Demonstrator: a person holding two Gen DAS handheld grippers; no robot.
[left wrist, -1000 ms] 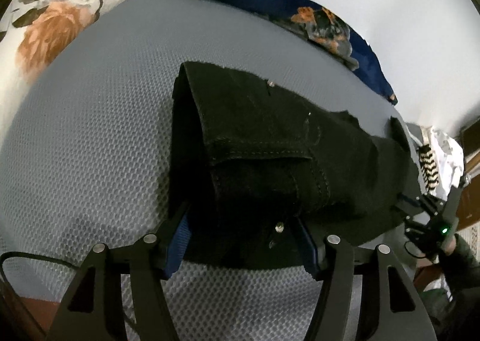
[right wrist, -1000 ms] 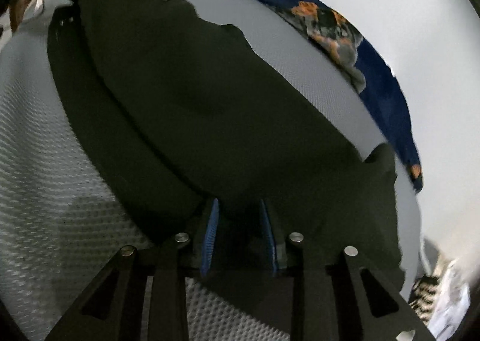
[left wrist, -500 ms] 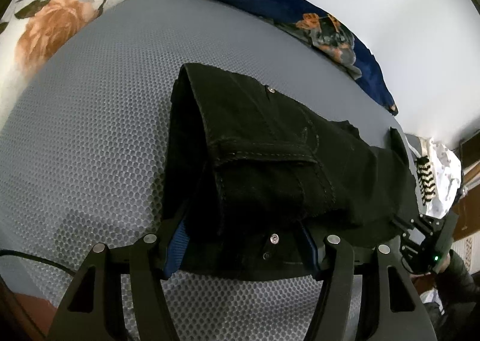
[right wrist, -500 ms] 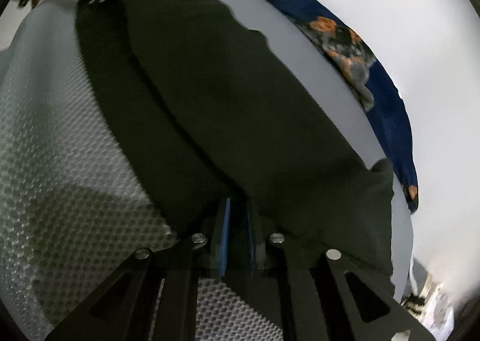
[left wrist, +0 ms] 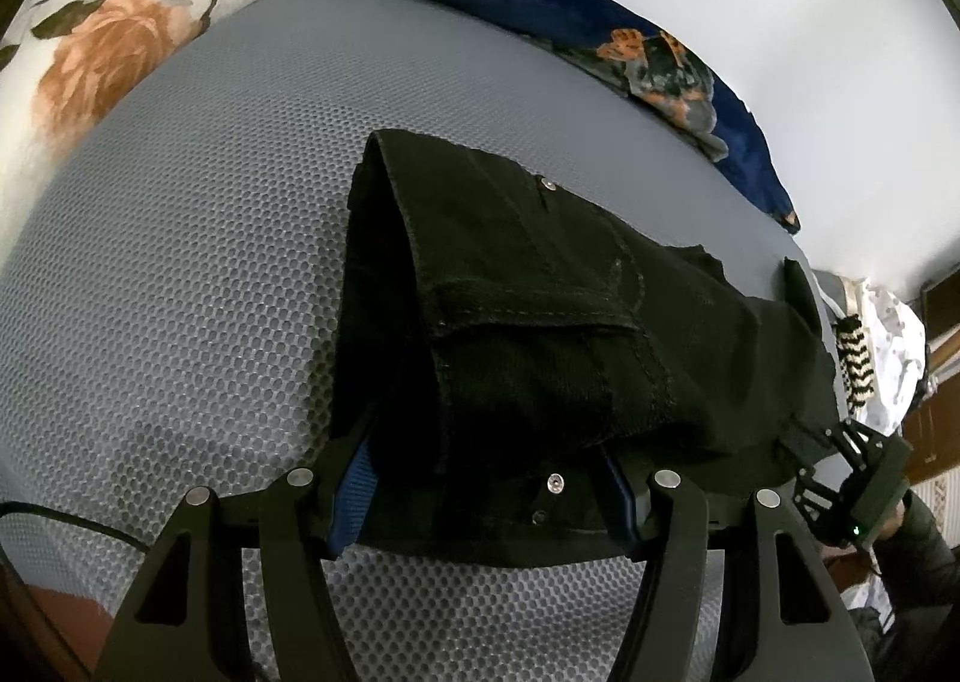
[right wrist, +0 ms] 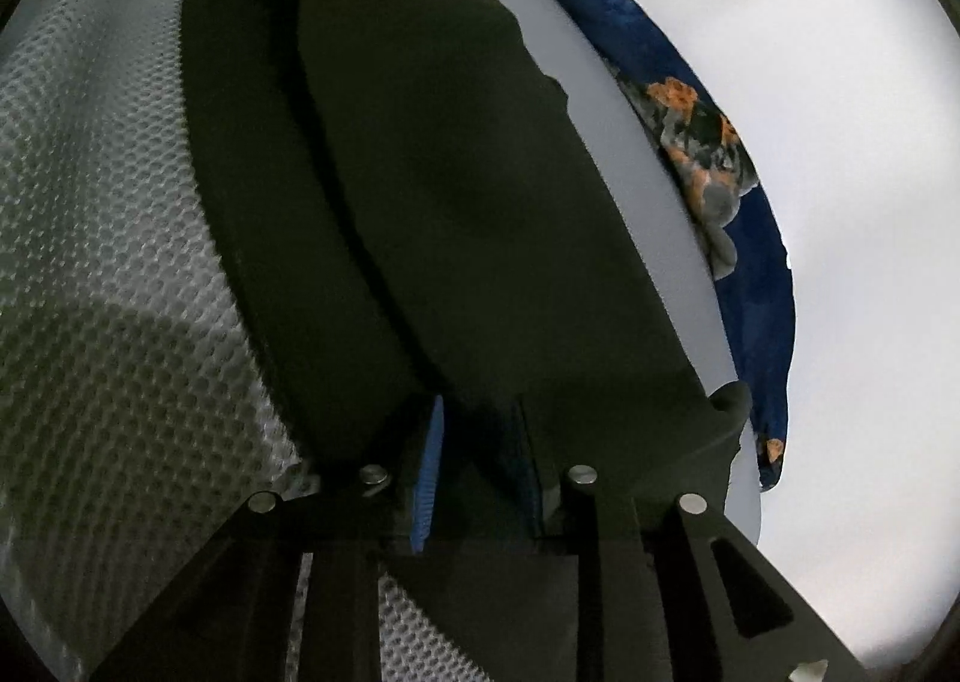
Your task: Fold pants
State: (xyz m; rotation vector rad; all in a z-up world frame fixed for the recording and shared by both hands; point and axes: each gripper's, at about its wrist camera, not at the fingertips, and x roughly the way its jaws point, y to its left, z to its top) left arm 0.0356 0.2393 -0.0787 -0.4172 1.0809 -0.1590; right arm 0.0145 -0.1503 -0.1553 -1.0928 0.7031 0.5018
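A grey mesh-covered mattress (left wrist: 180,274) under a white wall, black jeans (left wrist: 540,322) lying across it.

Our left claw (left wrist: 492,478) is spread wide, its blue pads either side of the waistband, which bunches between and ahead of them. Our right claw (right wrist: 480,460) has its pads partly apart around the leg fabric, which stretches away ahead; whether it pinches, we cannot tell. A floral pillow (left wrist: 102,40) sits far left.

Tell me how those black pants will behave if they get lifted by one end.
The pants are probably floppy: the legs lie limp on the mattress, so the free end should sag. The waistband shows thick stitched denim, likely heavier and holding its fold. The weave looks coarse, so slipping from the left gripper seems unlikely.
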